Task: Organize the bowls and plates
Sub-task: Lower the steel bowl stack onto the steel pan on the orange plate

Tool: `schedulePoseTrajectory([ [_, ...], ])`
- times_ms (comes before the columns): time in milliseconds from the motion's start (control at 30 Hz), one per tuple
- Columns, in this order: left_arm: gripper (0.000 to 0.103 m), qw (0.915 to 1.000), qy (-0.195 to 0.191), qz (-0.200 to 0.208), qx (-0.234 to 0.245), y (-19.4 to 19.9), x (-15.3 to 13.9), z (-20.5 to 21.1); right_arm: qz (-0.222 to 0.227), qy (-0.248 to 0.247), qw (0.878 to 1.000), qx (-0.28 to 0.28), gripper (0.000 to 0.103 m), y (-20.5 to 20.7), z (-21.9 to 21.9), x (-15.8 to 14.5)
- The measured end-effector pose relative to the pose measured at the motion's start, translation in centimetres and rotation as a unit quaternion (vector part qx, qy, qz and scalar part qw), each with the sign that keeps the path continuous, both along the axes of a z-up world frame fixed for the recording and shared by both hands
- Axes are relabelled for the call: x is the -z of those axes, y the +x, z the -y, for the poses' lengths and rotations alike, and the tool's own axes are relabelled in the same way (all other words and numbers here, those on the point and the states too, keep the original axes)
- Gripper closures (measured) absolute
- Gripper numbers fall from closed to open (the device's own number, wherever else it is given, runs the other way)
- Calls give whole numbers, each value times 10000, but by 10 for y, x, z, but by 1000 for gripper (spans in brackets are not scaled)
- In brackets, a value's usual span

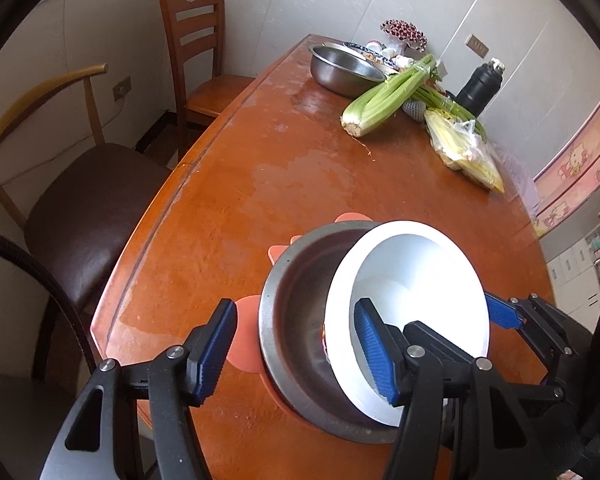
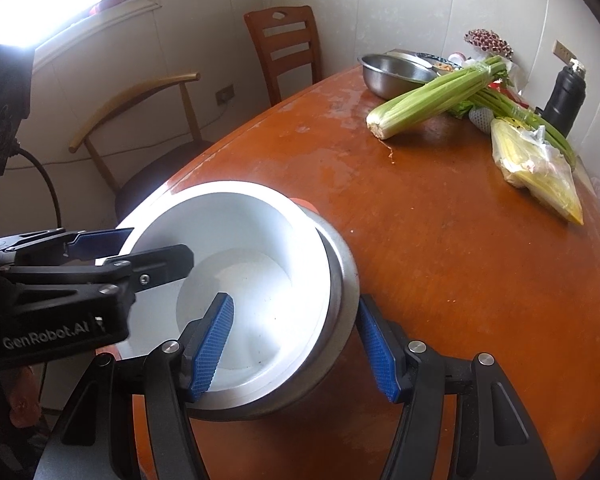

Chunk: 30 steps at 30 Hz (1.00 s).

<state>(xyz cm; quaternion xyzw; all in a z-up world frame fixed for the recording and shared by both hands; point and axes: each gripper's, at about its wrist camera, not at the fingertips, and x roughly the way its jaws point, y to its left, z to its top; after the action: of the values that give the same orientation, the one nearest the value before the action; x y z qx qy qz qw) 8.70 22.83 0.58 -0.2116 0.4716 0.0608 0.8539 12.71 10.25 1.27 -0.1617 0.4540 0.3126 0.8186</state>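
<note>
A white bowl point(image 1: 416, 256) leans tilted inside a steel bowl point(image 1: 296, 308), which stands on a salmon scalloped plate point(image 1: 244, 336) near the table's front edge. My left gripper point(image 1: 296, 348) is open. One of its fingers point(image 1: 374, 348) is inside the white bowl, and the other stands outside the steel rim with a gap. My right gripper point(image 2: 296, 348) straddles the opposite side. Its left pad point(image 2: 214, 344) hangs inside the white bowl point(image 2: 260, 240), clear of the wall, and its right pad sits just outside the steel bowl point(image 2: 346, 272). Nothing shows either gripper pressing.
Further back on the wooden table point(image 1: 260, 160) lie celery point(image 1: 384, 96), a bagged yellow vegetable point(image 1: 464, 152), a second steel bowl point(image 1: 344, 68) with dishes behind it, and a black flask point(image 1: 478, 88). Two chairs point(image 1: 80, 200) stand along the left edge.
</note>
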Motion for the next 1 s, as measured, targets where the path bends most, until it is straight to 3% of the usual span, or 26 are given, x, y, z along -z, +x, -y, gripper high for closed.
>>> schedulePoseTrajectory([
  [233,38,9993,-316,-50,-188,-10,5,-11,59,194,9998,54,37,-1,7,-9],
  [433,31,9957,-875,-113,-295,-15,21,-19,-78,341,9993,135,37,1,15,-10],
  [767,26,9927,-1133,-344,-247,-7,35,-13,-293,296,9991,102,36,4,11,-2],
  [1000,28,9920,-1192,-392,-149,1,42,-9,-378,233,9989,125,36,10,12,4],
])
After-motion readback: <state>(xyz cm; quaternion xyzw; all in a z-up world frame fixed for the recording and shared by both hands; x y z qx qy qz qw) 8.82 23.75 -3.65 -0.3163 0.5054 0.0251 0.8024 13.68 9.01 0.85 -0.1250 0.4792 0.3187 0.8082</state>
